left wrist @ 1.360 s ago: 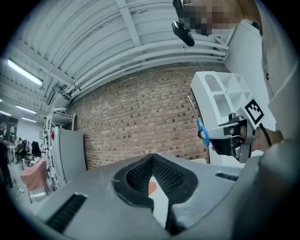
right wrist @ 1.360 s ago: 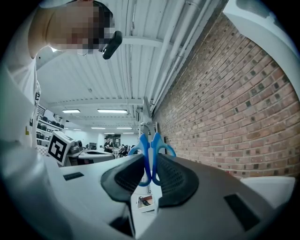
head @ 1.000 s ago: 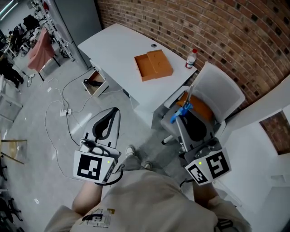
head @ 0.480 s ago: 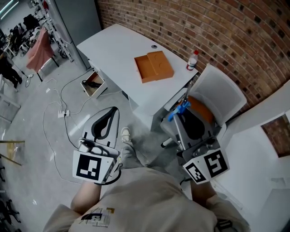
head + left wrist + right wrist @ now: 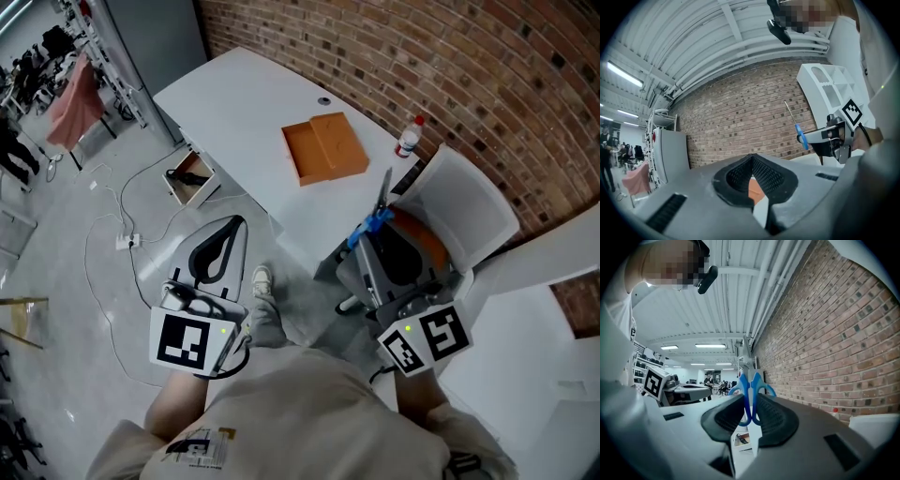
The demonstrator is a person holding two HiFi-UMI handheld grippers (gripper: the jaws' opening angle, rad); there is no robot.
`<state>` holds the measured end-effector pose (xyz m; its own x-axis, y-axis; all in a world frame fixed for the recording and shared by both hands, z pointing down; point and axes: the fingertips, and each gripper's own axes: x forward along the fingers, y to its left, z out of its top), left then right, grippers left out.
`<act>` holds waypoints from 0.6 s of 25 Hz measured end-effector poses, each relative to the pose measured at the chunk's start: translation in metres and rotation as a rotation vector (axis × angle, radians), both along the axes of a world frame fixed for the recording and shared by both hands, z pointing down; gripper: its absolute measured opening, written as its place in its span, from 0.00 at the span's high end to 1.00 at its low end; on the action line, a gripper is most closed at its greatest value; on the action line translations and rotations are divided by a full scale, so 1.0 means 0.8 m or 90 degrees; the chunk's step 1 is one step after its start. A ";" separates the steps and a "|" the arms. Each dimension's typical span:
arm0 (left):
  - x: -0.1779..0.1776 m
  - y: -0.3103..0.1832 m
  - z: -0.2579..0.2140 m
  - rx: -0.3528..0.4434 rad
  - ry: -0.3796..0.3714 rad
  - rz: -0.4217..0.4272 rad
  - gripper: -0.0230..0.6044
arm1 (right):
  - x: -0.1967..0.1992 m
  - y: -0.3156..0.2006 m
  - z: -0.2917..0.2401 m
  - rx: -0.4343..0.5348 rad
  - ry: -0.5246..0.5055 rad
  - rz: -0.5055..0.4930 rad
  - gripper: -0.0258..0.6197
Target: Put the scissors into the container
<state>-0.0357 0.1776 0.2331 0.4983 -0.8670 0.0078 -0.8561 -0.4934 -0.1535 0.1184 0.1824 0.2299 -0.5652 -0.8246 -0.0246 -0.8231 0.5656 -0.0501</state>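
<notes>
Blue-handled scissors (image 5: 377, 224) stand upright in my right gripper (image 5: 373, 236), which is shut on the handles, blade tip pointing up. In the right gripper view the blue loops (image 5: 751, 384) stick out between the black pads of the right gripper (image 5: 750, 401). The orange container (image 5: 323, 148) lies flat on the white table (image 5: 246, 103), well ahead of both grippers. My left gripper (image 5: 238, 225) hangs over the floor at the left, tips together and nothing in it; the left gripper (image 5: 751, 159) looks toward the brick wall. From there the scissors (image 5: 800, 133) show at the right.
A white chair with an orange seat (image 5: 459, 211) stands right under my right gripper. A bottle with a red cap (image 5: 409, 137) is at the table's far edge. An open box (image 5: 192, 175) and cables (image 5: 122, 242) lie on the floor at the left.
The person has stepped toward the table, so table and container sit a little closer in the head view. The right gripper still carries the scissors; the left stays as it was.
</notes>
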 end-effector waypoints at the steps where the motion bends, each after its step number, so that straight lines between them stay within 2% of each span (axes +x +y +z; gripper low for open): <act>1: -0.004 -0.013 0.001 -0.002 0.000 0.000 0.95 | -0.004 -0.014 0.001 -0.003 -0.001 -0.001 0.83; 15: -0.045 -0.224 0.021 -0.057 -0.011 0.054 0.95 | -0.058 -0.218 0.011 -0.058 -0.003 0.032 0.83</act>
